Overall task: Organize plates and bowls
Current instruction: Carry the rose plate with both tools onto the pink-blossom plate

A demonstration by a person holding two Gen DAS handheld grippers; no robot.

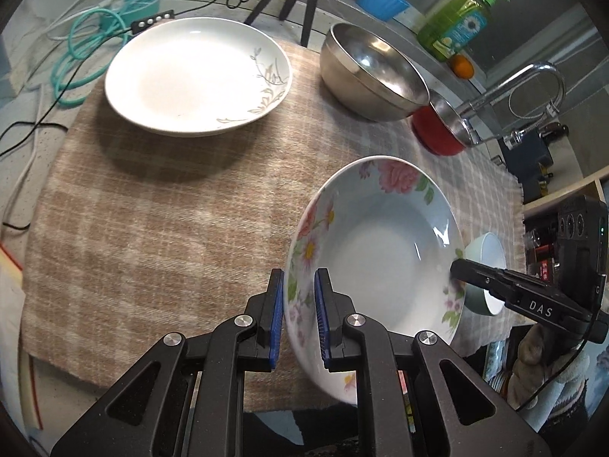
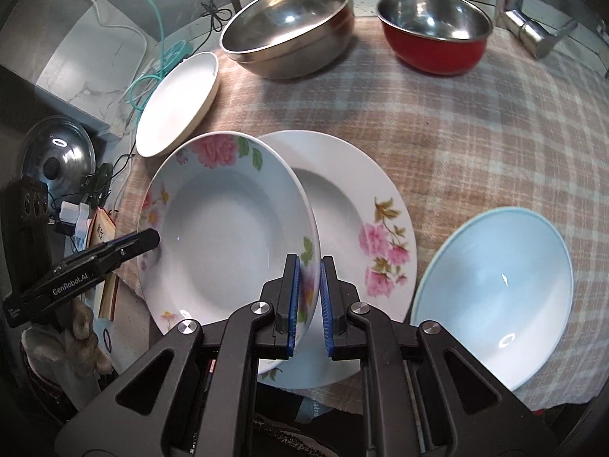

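both claws clamp the flowered plate (image 2: 224, 236): left gripper (image 1: 299, 316) on one rim, right gripper (image 2: 309, 297) opposite. it is tilted above a second floral plate (image 2: 365, 213).

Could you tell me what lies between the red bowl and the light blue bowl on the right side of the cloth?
Nothing but bare plaid cloth: the right wrist view shows the stretch from the red bowl down to the light blue bowl empty.

Bright overhead light, glare on the steel bowl (image 2: 289, 26), dark fisheye corners, sharp focus.
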